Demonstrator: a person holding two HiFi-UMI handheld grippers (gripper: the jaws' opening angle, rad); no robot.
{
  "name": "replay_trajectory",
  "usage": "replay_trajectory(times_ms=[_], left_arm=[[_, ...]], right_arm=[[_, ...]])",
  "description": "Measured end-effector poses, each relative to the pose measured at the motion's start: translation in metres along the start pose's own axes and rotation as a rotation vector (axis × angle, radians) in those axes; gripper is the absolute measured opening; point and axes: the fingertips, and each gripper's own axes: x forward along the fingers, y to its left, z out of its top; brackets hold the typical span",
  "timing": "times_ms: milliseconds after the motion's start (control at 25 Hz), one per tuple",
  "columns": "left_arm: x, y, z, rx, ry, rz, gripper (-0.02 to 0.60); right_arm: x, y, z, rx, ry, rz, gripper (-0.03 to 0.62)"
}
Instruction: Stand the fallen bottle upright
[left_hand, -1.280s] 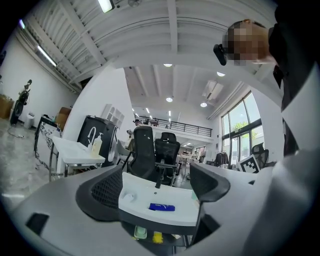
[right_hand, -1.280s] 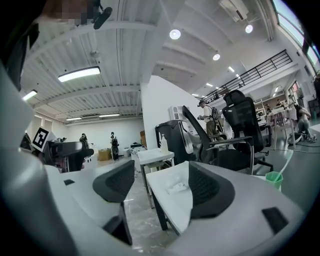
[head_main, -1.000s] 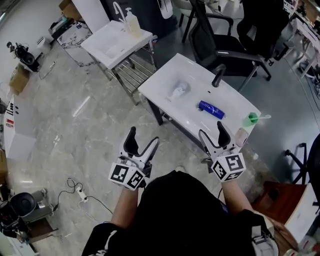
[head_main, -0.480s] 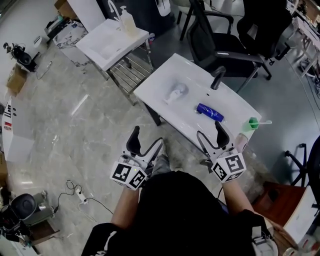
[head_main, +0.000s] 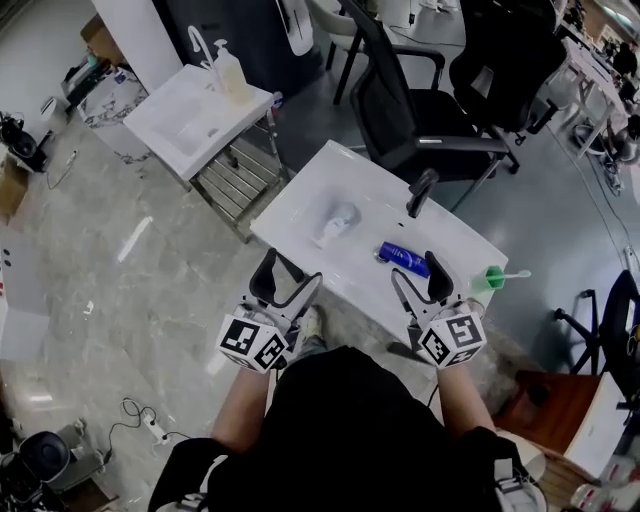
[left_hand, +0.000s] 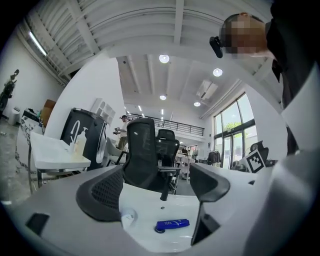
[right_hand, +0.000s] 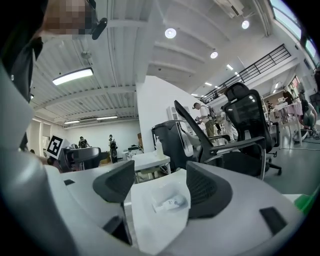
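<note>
A blue bottle (head_main: 403, 258) lies on its side on the white sink top (head_main: 300, 205), near the black faucet (head_main: 421, 190). In the left gripper view the blue bottle (left_hand: 172, 225) shows between the jaws, farther off. My left gripper (head_main: 286, 280) is open and empty, held in front of the sink's near edge. My right gripper (head_main: 419, 278) is open and empty too, just short of the bottle. A white object (head_main: 338, 220) lies in the basin, seen also in the right gripper view as a white object (right_hand: 170, 202).
A green cup with a toothbrush (head_main: 492, 278) stands at the sink's right corner. A black office chair (head_main: 420, 110) is behind the sink. A second white sink (head_main: 190, 110) with a soap dispenser (head_main: 226, 68) stands at the back left. Cables (head_main: 140, 425) lie on the floor.
The person has stepped closer to the sink. Both grippers now sit nearer its front edge, the right one close to the blue bottle. Both stayed open.
</note>
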Motion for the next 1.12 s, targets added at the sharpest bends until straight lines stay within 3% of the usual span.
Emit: replay_trajectory(times_ms=[520,760,1120], left_arm=[[0.042,0.045,-0.009,-0.032,0.049,-0.057,0.416],[0.04,0.057,-0.021,-0.06,0.086,-0.067,0.416],[0.036,0.062,-0.039,-0.084,0.139,-0.089,0.416]], right_arm=[[0.078,-0.003,-0.041,-0.126,0.188,0.066,0.331],[0.099,-0.016,-0.094,-0.188,0.345,0.069,0.33],[0.102,-0.079,-0.178,-0.272,0.605,-0.009,0.33]])
